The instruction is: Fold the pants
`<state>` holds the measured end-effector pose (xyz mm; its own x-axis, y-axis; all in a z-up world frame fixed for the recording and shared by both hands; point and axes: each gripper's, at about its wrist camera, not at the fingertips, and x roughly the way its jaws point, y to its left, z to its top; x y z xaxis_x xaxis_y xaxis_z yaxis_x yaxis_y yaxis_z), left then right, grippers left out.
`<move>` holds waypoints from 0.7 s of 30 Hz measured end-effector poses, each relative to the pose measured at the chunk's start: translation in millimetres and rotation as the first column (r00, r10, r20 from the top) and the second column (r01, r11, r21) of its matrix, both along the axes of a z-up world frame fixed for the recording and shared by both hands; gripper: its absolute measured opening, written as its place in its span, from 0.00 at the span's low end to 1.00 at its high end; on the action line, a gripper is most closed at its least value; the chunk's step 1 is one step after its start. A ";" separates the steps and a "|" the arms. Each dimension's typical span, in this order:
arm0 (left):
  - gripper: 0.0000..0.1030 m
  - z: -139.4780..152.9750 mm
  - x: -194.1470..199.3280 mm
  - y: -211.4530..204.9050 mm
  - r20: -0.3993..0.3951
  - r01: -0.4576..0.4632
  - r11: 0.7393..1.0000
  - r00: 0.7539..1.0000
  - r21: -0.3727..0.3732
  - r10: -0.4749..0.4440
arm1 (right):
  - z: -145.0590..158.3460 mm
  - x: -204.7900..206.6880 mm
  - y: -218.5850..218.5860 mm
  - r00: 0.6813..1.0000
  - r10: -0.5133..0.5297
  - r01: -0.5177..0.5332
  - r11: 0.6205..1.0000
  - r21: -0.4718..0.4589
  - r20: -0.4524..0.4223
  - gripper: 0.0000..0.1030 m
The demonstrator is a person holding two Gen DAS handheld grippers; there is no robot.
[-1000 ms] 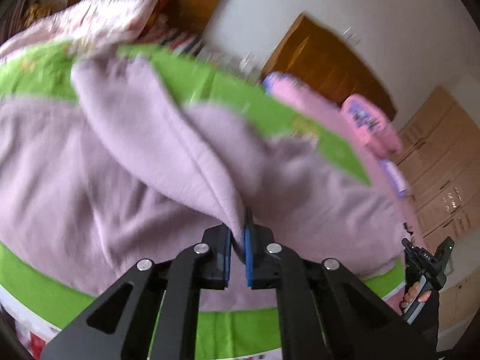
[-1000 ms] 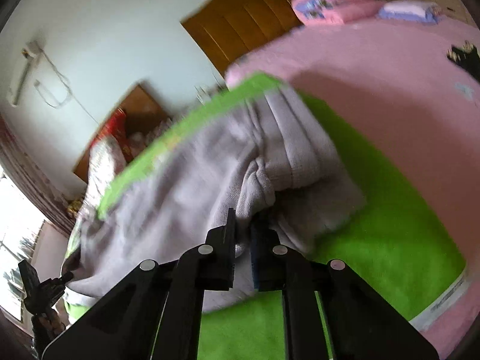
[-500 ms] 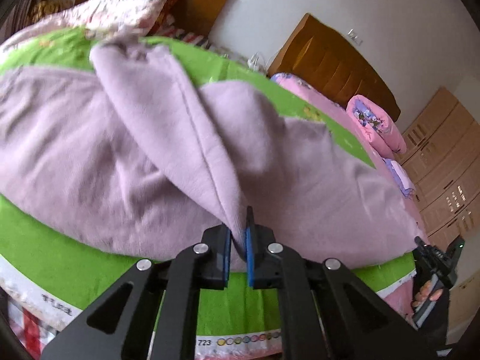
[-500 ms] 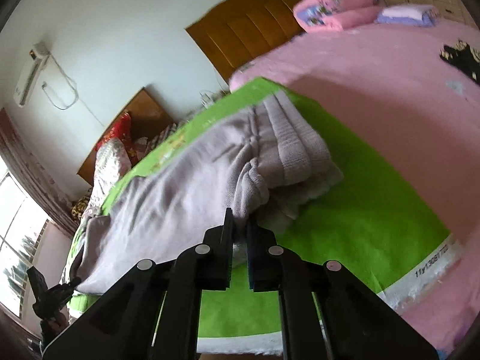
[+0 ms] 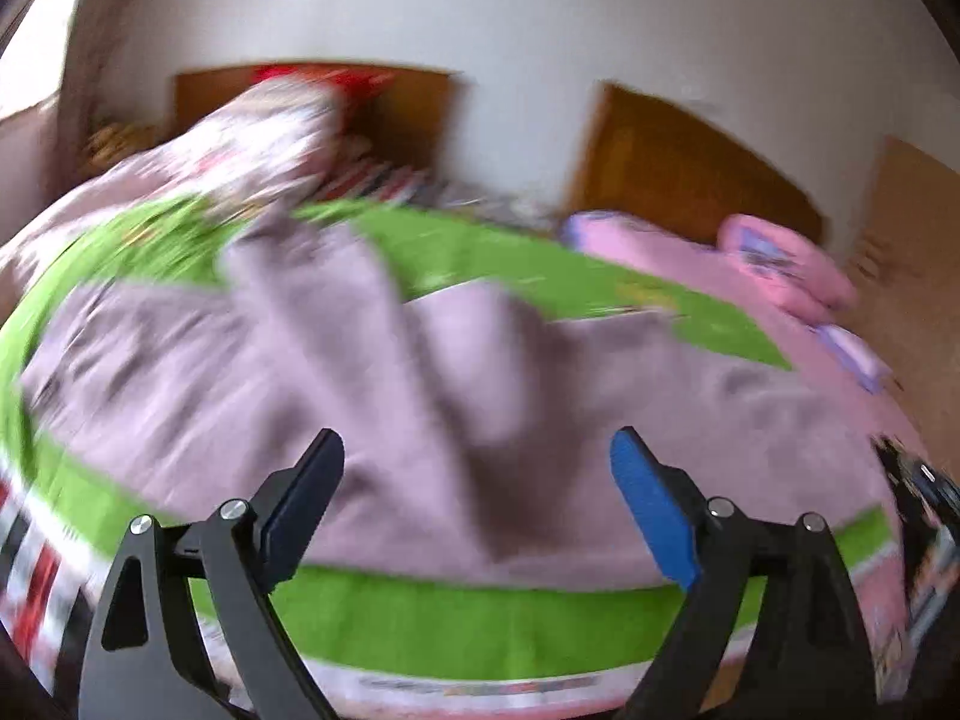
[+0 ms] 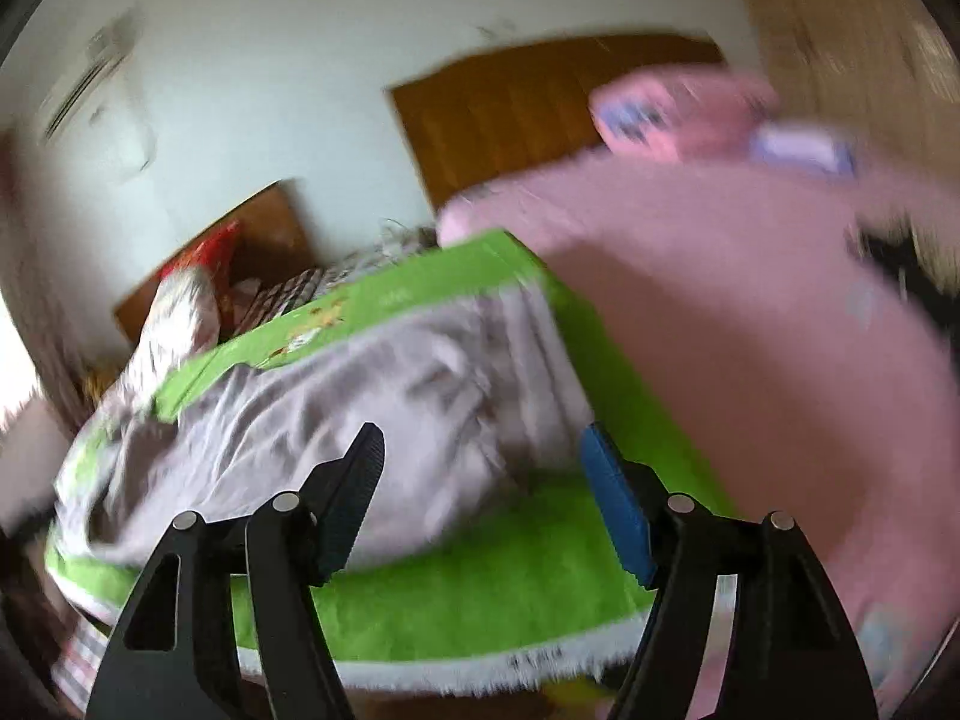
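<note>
The lilac pants lie spread and rumpled on a green mat on the bed. In the right wrist view the pants lie along the mat, waistband end toward the right. My left gripper is open wide and empty, above the pants' near edge. My right gripper is open wide and empty, over the waistband end. Both views are blurred by motion.
A pink bedspread lies right of the mat, with pink pillows near a wooden headboard. A floral pillow lies at the far left. A dark object lies on the pink bedspread.
Both grippers have opened and let go of the pants, which dropped onto the mat. Both grippers have pulled back and are moving; the views are blurred.
</note>
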<state>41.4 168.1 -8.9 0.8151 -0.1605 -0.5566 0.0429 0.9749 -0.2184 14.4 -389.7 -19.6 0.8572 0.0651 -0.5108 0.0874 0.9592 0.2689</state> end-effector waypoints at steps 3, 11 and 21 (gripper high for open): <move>0.96 -6.6 11.9 -40.1 -0.026 0.116 0.990 0.993 0.076 -0.114 | -8.2 29.3 16.0 0.996 0.081 -0.081 0.997 0.007 -0.046 0.66; 0.97 -59.6 25.6 -37.1 -0.177 0.170 0.984 0.971 0.052 -0.158 | -32.1 35.0 24.2 0.980 0.066 -0.082 0.994 -0.079 -0.188 0.66; 0.98 -44.9 8.8 133.3 -0.123 -0.213 0.962 0.973 -0.171 0.194 | 53.1 106.8 198.7 0.840 0.540 -0.543 0.832 -0.116 -0.061 0.68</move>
<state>50.2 301.3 -53.8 0.7804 -0.1036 -0.6166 -0.1846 0.9040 -0.3856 121.1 -191.0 33.5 0.6906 0.4502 -0.5661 -0.4509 0.8799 0.1496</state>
